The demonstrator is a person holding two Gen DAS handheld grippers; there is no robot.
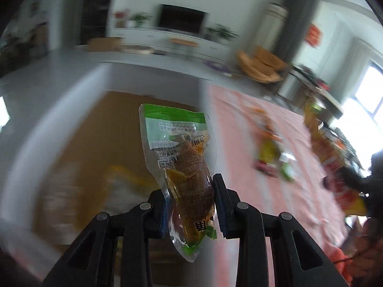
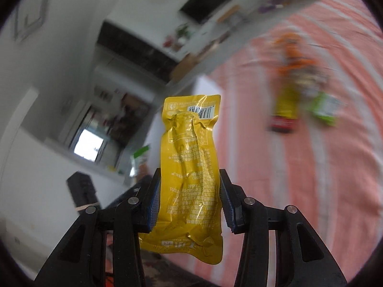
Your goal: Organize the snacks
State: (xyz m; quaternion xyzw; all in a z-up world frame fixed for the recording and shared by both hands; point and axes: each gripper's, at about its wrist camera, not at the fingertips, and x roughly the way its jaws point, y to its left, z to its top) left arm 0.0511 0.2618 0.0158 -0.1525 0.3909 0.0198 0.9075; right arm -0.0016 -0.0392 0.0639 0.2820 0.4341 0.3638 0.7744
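Two packets are up off the table, one in each of my grippers. My left gripper (image 1: 190,199) is clamped on a clear pouch with a green top (image 1: 182,157); the pads press its lower half from both sides. My right gripper (image 2: 189,196) is clamped on a yellow foil pouch (image 2: 189,167), gripped across its lower middle.

Surroundings, left view: a pink striped cloth (image 1: 299,167) covers the table on the right. A blurred heap of loose snacks (image 1: 270,150) lies on it, well apart from my pouch, orange, yellow, red and green, too smeared to name. More packets (image 1: 335,157) crowd the far right edge. A brown cardboard box (image 1: 79,148) sits below and left of the pouch, with something pale and yellow inside, blurred. Far back stand a white cabinet and a dark television (image 1: 182,19).

Right view: the same heap (image 2: 289,91) lies on the cloth at far right, with a green packet (image 2: 323,110) just beside it. Nothing stands between either pouch and the cloth.

Orientation: the clear pouch's long axis runs away from my fingers, green end far, leaning slightly left; brown contents show through. The yellow pouch also stands lengthwise away from the fingers, barcode end far, its printed back toward the camera, bottom edge hanging below the pads.
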